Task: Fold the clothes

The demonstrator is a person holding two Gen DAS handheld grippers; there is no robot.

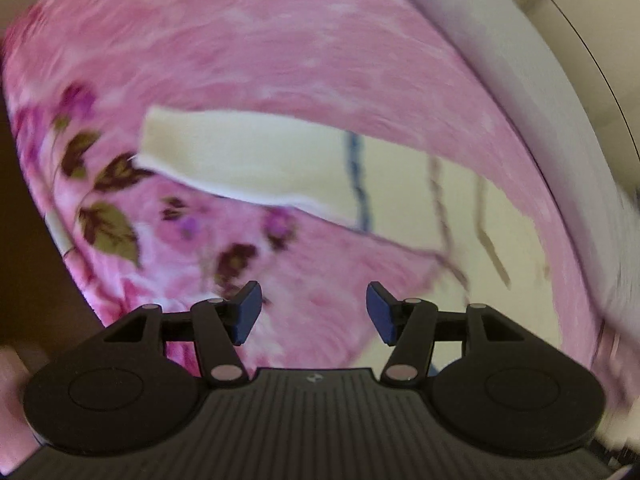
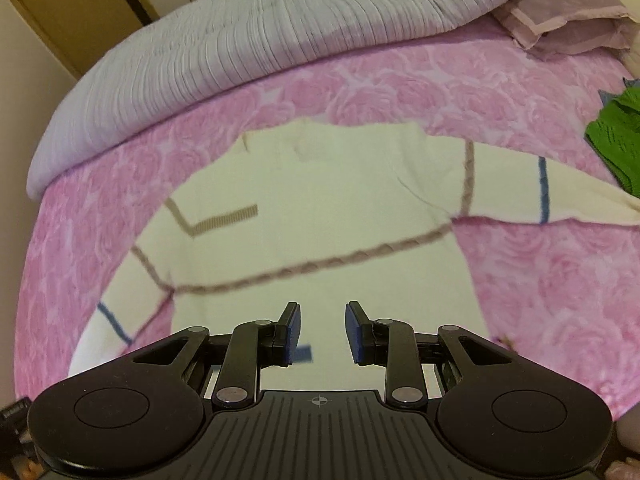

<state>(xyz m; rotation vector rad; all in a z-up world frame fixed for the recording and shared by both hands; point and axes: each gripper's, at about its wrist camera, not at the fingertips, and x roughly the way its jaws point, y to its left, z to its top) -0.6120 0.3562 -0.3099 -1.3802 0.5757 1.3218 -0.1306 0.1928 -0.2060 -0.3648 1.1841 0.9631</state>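
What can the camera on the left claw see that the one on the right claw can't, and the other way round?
Only the left view shows the dark leaf and flower print on the pink blanket. Only the right view shows the cream sweater's whole body, a ribbed grey-white quilt, a green knitted garment and a mauve pillow. Both show the cream knitted sweater with blue-striped sleeve on the pink floral blanket, and an open, empty claw.
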